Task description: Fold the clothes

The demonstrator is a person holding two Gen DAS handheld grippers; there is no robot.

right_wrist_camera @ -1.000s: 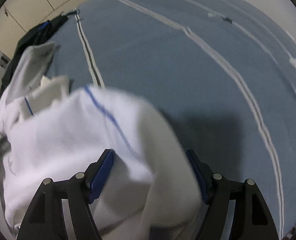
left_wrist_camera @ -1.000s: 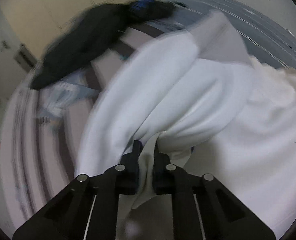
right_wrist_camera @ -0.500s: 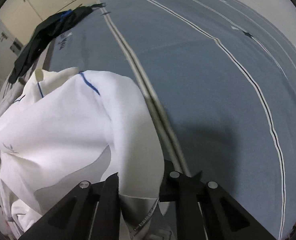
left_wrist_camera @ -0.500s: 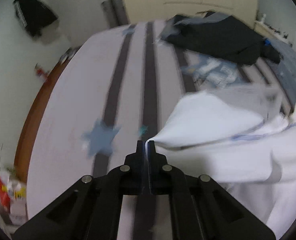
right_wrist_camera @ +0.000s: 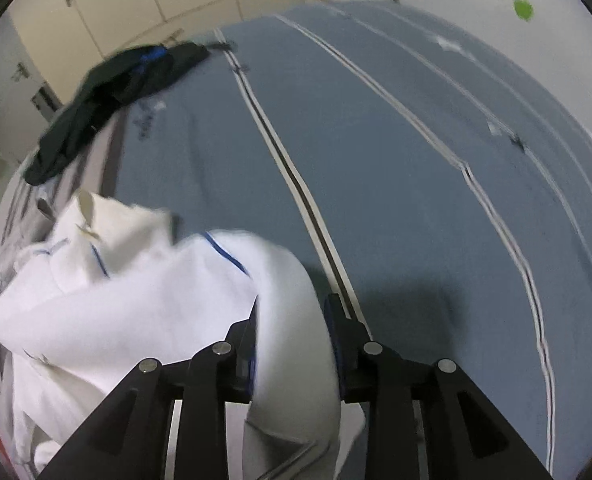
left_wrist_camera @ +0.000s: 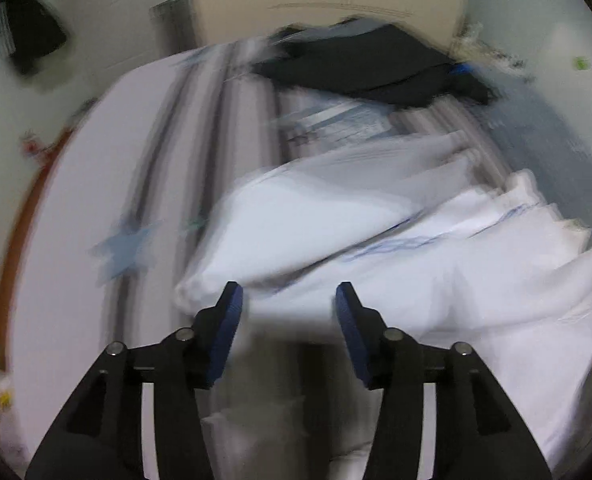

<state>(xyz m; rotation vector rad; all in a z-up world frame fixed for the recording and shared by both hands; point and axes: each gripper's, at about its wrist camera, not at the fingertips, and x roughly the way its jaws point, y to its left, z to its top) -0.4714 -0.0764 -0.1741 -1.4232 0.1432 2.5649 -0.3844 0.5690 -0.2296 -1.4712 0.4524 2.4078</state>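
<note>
Bed (right_wrist_camera: 396, 168): carries everything; blue cover with thin pale stripes on the right-hand side, paler cover with dark stripes (left_wrist_camera: 108, 184) on the left-hand side; the two meet along the middle.

White garment (left_wrist_camera: 436, 280): the task's thing; lies in a loose, rumpled heap across the middle of the bed, over the line where the two covers meet; thin blue piping (right_wrist_camera: 226, 254) runs along one seam; one tapered end (left_wrist_camera: 296, 216), likely a sleeve, reaches toward the left edge; not flat, not squared.

Dark garment (left_wrist_camera: 376, 64): bunched at the far edge of the bed, well apart from the white one.

Right gripper (right_wrist_camera: 292, 312): fingers partly closed, pinching a thick roll of the white garment (right_wrist_camera: 292, 344) that rises between them.

Left gripper (left_wrist_camera: 286, 300): fingers spread wide, holding nothing; hovers over the near part of the heap, just beside the tapered end; view blurred, so contact with the cloth cannot be told.

Handling note, as judgement: the step appears to be spreading the garment flat; the left fingers would do well to take an edge or a seam rather than a bunch; both grips should draw apart evenly, low over the bed, so the cloth settles without creases; a thick roll may slip.
</note>
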